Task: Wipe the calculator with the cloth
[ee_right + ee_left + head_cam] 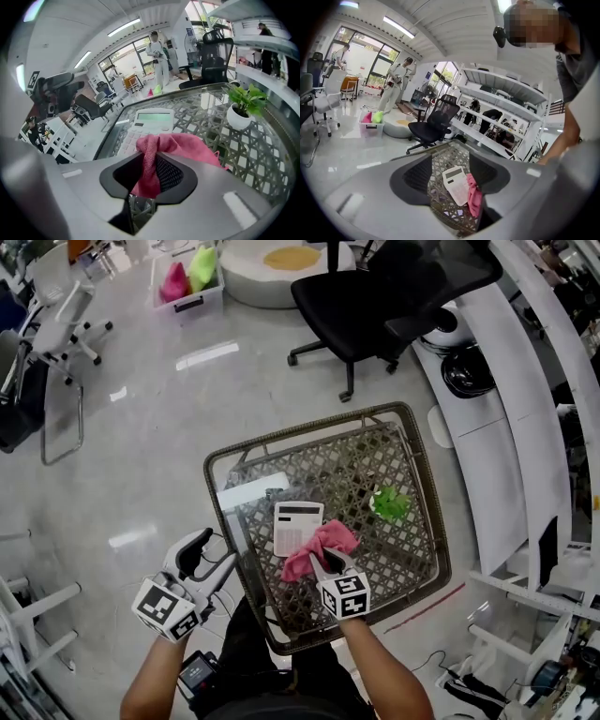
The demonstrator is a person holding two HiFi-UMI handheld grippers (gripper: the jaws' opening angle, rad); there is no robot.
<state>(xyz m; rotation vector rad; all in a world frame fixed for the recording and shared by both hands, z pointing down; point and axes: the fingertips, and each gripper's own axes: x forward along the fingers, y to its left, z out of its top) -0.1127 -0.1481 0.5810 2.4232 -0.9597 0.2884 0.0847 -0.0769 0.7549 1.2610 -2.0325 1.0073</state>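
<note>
A white calculator [298,526] lies flat on the glass-topped wicker table [412,465], its display towards the far side. My right gripper [322,564] is shut on a bunched pink cloth [321,546], which drapes over the calculator's near right corner. In the right gripper view the cloth [151,161] is pinched between the jaws, with the calculator [149,123] just beyond it. My left gripper [210,551] hangs open off the table's left edge and holds nothing. Between its jaws in the left gripper view I see the calculator [457,183] and the cloth [474,196].
A small green plant in a white pot [390,503] stands on the table right of the calculator. A black office chair [375,296] is beyond the table. White shelving [506,446] runs along the right. A bin with pink and green cloths [187,277] sits far left.
</note>
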